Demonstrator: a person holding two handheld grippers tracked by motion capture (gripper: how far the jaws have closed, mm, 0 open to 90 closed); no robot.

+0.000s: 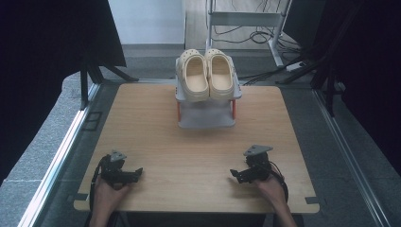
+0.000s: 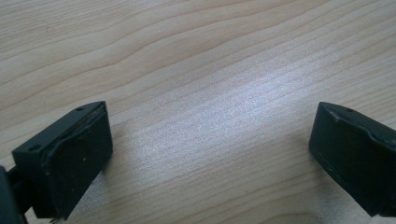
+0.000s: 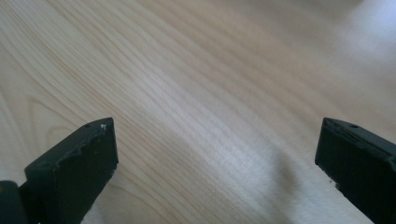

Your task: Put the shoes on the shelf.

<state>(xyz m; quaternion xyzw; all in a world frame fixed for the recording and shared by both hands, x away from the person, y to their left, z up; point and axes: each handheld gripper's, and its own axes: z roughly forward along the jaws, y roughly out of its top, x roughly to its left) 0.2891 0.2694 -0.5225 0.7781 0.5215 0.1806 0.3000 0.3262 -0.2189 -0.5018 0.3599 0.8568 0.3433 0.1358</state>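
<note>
Clogs (image 1: 208,75) side by side on rack (image 1: 206,118), toes toward person | left tool (image 2: 210,154) wide | right tool (image 3: 215,163) wide

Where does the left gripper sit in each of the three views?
High view: left gripper at the bottom left, low over the wooden table.
Left gripper view: its own jaws rise from the bottom corners, wide apart.
Right gripper view: not in it.
Shared landmark: the table's wood grain.

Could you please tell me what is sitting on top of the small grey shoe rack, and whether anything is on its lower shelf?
A pair of cream clogs sits side by side on the grey shoe rack's top shelf. The visible front of the lower shelf looks bare; its rear is hidden beneath the top shelf.
</note>
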